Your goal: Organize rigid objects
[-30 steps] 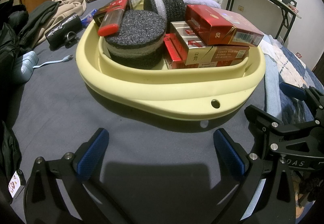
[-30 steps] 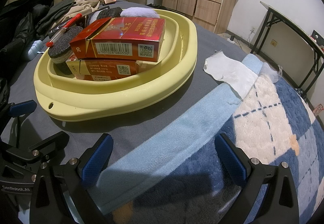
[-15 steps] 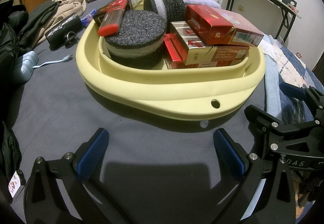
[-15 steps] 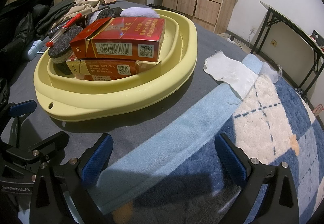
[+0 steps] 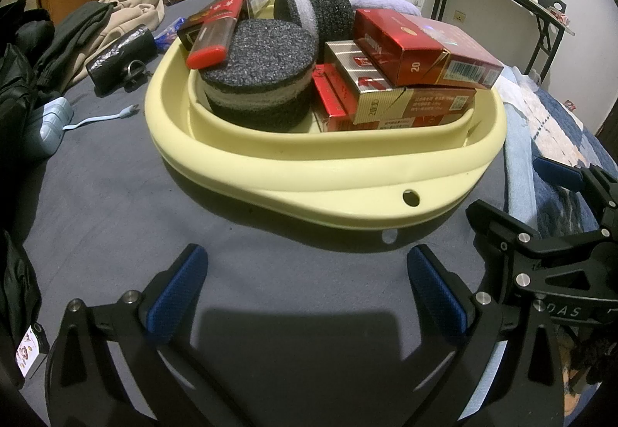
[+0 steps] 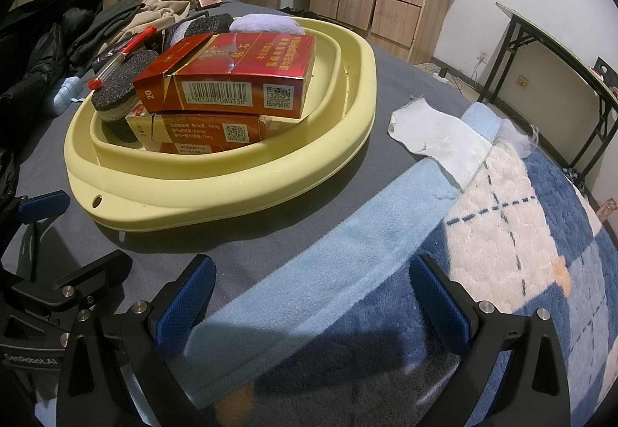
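The grey bed sheet point(image 5: 116, 203) carries everything, with a blue and white fleece blanket point(image 6: 502, 241) spread over its right side. On the sheet sits the pale yellow basin point(image 5: 320, 176), and the task's rigid things are already gathered inside it: a big round dark scouring pad point(image 5: 262, 79) at the left, a second round pad point(image 5: 328, 14) standing on edge behind it, and at the right a stack of cigarette packs with a red cigarette pack point(image 6: 231, 75) lying on top, its flap ajar. A red lighter-like case point(image 5: 214, 37) rests on the flat pad, and a red pen point(image 6: 123, 54) leans over the far rim in the right view.

Both sets of tongs hang short of the basin, apart from it and holding nothing: the left tongs point(image 5: 305, 292) have their blue pads spread wide over bare sheet, and the right tongs point(image 6: 313, 299) are equally wide over the blanket's light blue border.

The sorting looks close to finished (nothing rigid lies loose near the basin, though a black pouch point(image 5: 119, 56) and a white cloth scrap point(image 6: 440, 141) sit further off). If anything remains, it is probably squaring the stack. The top pack overhangs the ones below, so it is best taken across its narrow sides and lifted straight, not dragged, or the pile may slide against the pad.
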A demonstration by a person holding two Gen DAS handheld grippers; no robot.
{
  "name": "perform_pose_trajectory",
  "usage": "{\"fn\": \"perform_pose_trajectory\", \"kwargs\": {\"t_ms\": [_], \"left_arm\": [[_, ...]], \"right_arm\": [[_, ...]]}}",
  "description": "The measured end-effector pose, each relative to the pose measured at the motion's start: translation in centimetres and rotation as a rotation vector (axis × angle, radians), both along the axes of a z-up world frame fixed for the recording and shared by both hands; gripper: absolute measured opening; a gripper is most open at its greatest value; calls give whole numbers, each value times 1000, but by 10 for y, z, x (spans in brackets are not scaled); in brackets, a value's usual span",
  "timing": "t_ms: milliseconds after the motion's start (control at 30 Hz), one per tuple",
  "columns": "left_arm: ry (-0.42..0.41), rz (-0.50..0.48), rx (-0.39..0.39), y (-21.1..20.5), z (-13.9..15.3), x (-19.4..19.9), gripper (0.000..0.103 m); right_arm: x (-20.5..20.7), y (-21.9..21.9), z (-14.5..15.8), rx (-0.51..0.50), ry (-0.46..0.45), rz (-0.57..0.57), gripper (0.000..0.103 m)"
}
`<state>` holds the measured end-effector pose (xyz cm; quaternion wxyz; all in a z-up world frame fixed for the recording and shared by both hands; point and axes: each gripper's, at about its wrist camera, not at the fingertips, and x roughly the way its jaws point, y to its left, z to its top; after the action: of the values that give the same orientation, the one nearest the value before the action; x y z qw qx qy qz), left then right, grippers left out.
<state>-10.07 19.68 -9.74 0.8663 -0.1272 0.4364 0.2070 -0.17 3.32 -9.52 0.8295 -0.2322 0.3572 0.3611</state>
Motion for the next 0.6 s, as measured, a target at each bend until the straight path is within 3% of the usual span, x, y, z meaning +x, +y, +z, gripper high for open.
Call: {"fn": "perform_pose_trajectory", "kwargs": {"t_ms": [600], "left_arm": [[0,0,0,0,0,0,103]], "right_arm": [[0,0,0,0,0,0,103]]}}
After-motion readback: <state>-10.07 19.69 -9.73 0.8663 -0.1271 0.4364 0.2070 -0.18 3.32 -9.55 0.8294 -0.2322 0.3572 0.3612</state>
